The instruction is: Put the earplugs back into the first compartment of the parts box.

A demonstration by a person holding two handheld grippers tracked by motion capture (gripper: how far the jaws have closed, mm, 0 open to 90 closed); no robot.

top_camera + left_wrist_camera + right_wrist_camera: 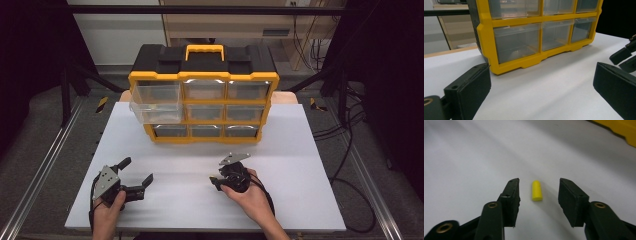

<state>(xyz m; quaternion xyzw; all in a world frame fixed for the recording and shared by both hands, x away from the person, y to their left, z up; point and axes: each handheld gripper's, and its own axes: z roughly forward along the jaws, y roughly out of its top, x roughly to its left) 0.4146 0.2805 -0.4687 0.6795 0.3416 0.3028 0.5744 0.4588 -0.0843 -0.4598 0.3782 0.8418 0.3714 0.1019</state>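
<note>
Down on the white tabletop [165, 195], in front of the yellow-and-black plastic drawer organizer [204, 95], a small yellow foam cylinder [536, 190] is lying flat between the jaws of the right gripper [539, 191]. Those jaws are standing partly open on either side of the cylinder, with a gap on each side, so the pads are not pressing on it. The left gripper [136, 171] is resting on the tabletop nearer the organizer's left corner, its jaws spread wide and holding nothing. One clear drawer [155, 112] in the organizer's left column is sticking out towards the person.
</note>
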